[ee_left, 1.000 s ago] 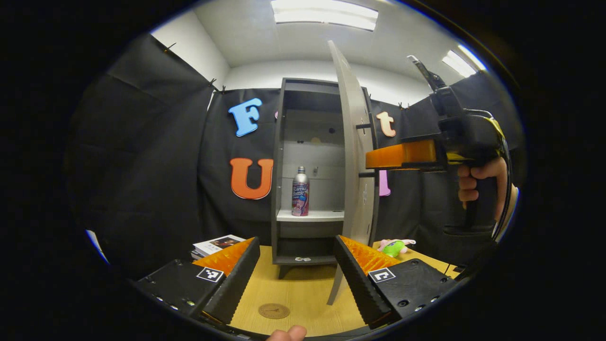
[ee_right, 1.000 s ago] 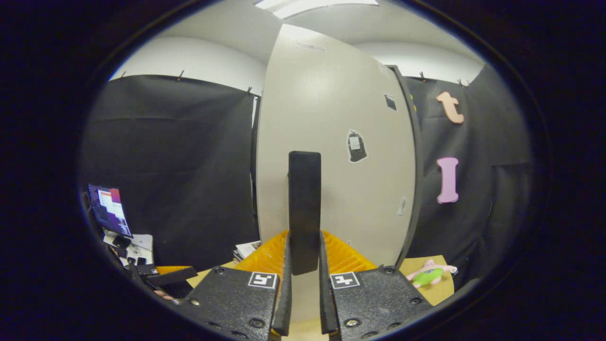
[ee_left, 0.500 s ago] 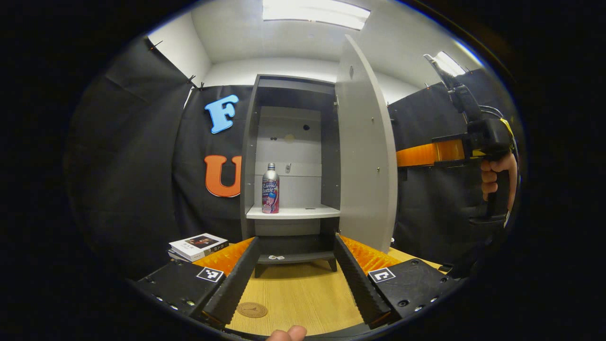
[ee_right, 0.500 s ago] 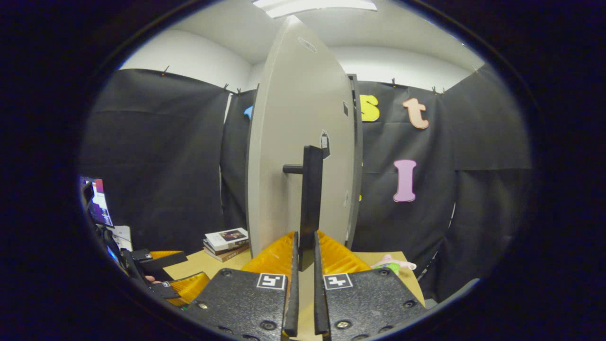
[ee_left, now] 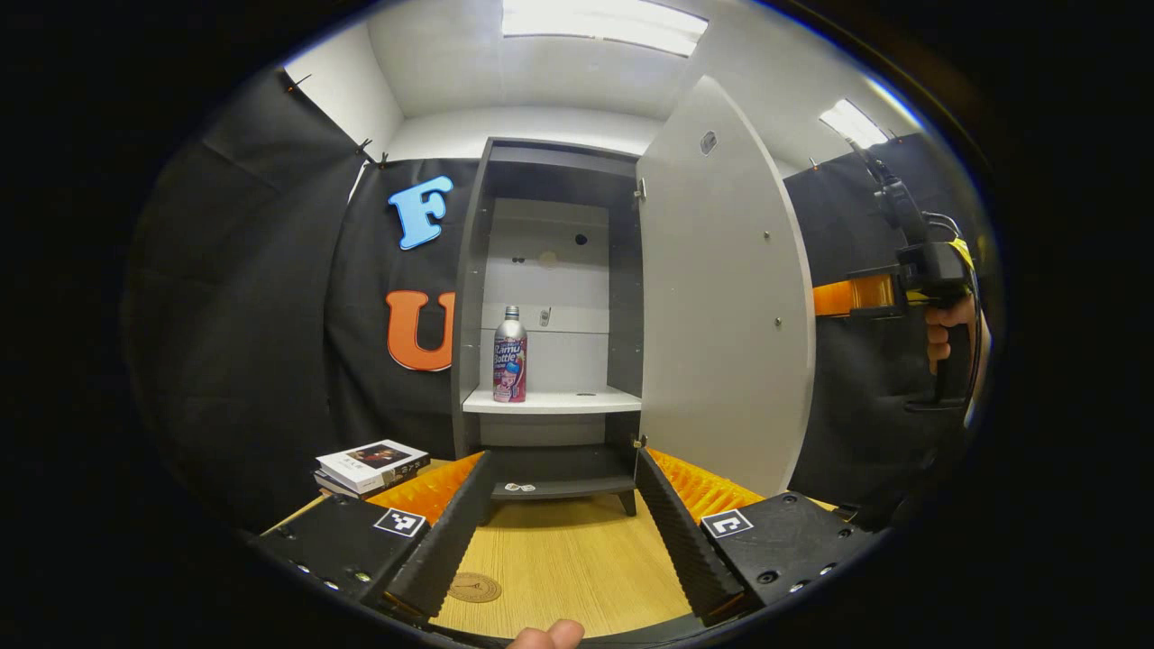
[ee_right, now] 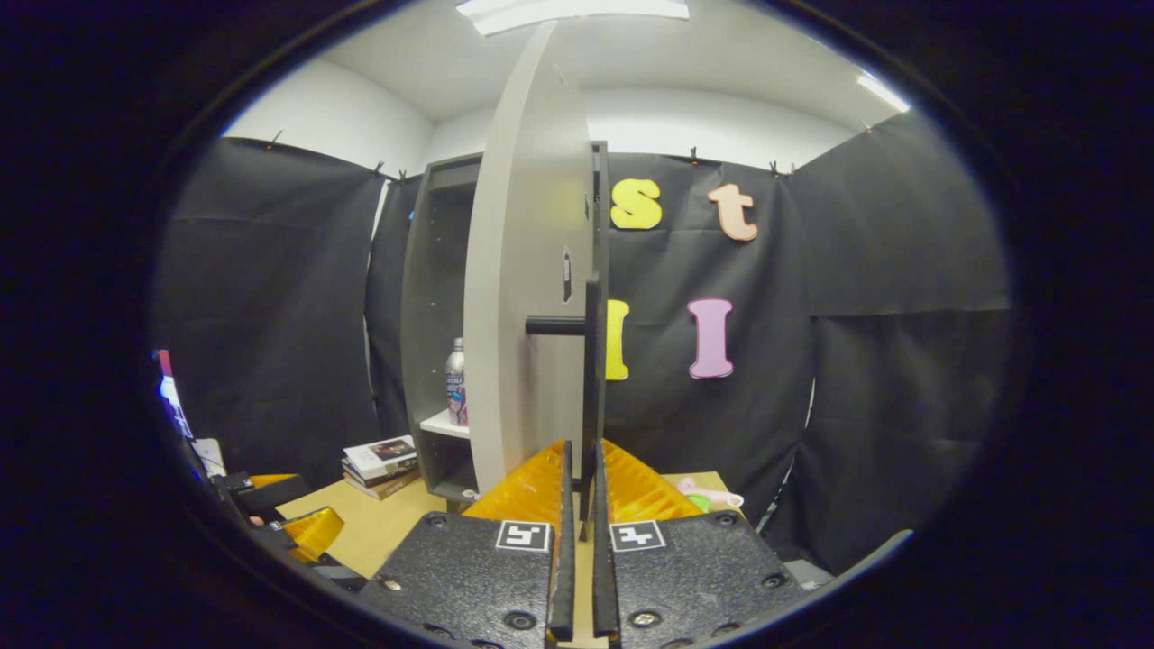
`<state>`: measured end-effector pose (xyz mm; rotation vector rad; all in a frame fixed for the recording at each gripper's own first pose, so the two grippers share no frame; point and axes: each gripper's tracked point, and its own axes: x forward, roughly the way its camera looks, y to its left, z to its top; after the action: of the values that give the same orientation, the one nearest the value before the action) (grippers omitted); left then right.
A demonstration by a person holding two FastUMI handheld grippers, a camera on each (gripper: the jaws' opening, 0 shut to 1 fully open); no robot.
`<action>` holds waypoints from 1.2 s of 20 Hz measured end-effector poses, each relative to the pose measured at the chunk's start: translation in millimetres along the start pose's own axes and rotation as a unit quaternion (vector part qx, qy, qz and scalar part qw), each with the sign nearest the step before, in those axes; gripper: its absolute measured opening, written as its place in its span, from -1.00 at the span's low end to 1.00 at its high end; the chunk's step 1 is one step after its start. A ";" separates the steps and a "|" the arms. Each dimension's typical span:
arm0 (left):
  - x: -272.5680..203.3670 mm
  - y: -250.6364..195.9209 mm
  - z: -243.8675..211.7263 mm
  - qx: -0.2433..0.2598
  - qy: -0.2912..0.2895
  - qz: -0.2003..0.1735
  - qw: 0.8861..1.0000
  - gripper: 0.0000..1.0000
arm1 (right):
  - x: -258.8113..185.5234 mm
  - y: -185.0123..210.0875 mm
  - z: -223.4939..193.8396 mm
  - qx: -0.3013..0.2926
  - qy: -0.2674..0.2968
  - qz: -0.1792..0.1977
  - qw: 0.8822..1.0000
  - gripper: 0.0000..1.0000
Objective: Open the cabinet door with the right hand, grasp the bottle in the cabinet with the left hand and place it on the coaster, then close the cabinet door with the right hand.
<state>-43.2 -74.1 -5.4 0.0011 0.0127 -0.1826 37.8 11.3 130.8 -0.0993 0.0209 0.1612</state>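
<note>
Two fingers of the left gripper (ee_left: 561, 532) stand wide apart with nothing between them, low over the worktop (ee_left: 568, 559) and aimed at the open cabinet (ee_left: 475, 297). Straight ahead, the bottle (ee_left: 509, 355) stands upright on the left part of the white shelf (ee_left: 577, 400), clear of the side wall and with free room to its right. It looks like a slim metal bottle with a printed wrap, so likely stiff and smooth, rather slippery, and tall enough to tip if nudged near the cap; whether it is full or empty cannot be told. The best hold would be across the straight body at about mid-height, below the narrowing shoulder, fingers level. The coaster (ee_left: 474, 588) lies flat on the worktop just by the left finger, well short of the cabinet. In the right gripper view, the right gripper (ee_right: 582, 505) is clenched on the lower end of the dark bar handle (ee_right: 591, 379) of the cabinet door (ee_right: 527, 297), which is swung wide open. Books (ee_left: 370, 466) lie stacked left of the cabinet
</note>
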 end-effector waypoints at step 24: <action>113.1 53.7 49.3 0.024 -0.026 0.019 0.999 0.90 | 1.2 -76.9 -16.2 0.083 -0.026 -0.044 0.995 0.55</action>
<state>78.4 -42.0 42.5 0.0436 -0.0442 -0.1452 51.1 -65.7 122.1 0.0707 -0.0211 0.0730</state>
